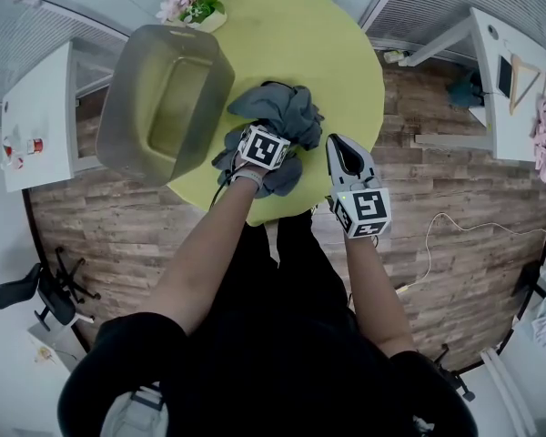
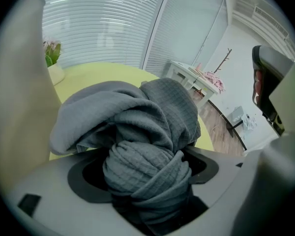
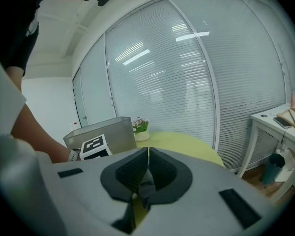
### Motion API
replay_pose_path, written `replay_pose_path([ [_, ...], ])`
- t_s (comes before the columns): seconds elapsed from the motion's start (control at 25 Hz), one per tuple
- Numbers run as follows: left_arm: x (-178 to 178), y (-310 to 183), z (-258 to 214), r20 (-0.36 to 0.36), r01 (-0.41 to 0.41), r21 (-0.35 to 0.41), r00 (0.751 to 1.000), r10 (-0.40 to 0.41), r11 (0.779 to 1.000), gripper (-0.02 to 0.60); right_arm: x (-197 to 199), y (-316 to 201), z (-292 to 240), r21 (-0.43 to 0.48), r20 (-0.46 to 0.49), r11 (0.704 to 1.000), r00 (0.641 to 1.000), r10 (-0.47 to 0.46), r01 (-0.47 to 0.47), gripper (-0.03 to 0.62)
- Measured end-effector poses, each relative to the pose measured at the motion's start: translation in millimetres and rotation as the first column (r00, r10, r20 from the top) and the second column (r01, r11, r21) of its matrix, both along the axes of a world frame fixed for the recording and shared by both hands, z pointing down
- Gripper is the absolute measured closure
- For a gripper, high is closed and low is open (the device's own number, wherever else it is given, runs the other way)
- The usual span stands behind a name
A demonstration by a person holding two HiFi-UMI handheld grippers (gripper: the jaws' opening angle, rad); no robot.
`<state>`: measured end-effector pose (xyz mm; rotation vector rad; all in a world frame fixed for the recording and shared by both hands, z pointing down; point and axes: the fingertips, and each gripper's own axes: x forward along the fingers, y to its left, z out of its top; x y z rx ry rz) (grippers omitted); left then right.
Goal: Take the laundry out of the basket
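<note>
Nearest the person, the right tongs (image 1: 343, 150) hang off the near edge of the round yellow-green worktop (image 1: 291, 35). Their dark pads are pressed together with nothing between them, and they point out across the worktop at a shallow downward slant.

A little farther on and to their left, the left tongs (image 1: 266, 144) point steeply down into the grey laundry (image 1: 287, 107). Their own view shows the jaws standing wide, with a thick twisted wad of waffle-weave cloth filling the gap. The pads appear to bear on both sides of the wad, so I read this as a pinch on the laundry, not a bare spread.

The rest of the cloth is heaped just ahead of those jaws. It lies on the worktop near its front edge, with its long axis running away from the person and a little to the right. The left hand is therefore the one in the pile. The right tongs are just beside the pile's right flank and do not touch it.

Left of the heap stands the grey-green basket (image 1: 127, 107), also on the worktop. Its floor looks bare, and I cannot tell whether the cloth touches its wall. I judge the emptying is almost finished, and what remains is to let the wad go.

At the far rim sits a small pot of pink flowers (image 1: 193, 3).
</note>
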<state>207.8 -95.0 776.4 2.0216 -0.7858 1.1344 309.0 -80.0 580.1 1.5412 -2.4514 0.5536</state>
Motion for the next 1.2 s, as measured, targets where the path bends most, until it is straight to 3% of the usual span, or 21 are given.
replay_pose_path([
  [0.32, 2.0, -3.0, 3.1, 0.036, 0.001, 0.013, 0.999, -0.002, 1.000, 0.134, 10.7, -5.3, 0.3, -0.002, 0.012, 1.000, 1.000, -0.006, 0.006, 0.569],
  [0.56, -4.8, -8.9, -21.6, 0.029, 0.041, 0.059, 0.999, -0.043, 0.997, 0.123, 10.7, -7.7, -5.4, 0.005, 0.023, 1.000, 0.999, -0.028, 0.028, 0.568],
  [1.0, -12.5, -1.0, -121.0, -0.130, 0.111, 0.151, 0.987, -0.092, 0.982, 0.126, -5.5, -6.8, -38.0, 0.051, 0.033, 0.991, 0.991, -0.128, 0.126, 0.568],
  [1.2, -9.9, 15.2, -174.2, -0.242, 0.115, 0.238, 0.969, -0.056, 0.965, 0.139, -16.9, 3.7, -56.0, 0.078, 0.031, 0.983, 0.985, -0.171, 0.168, 0.569],
])
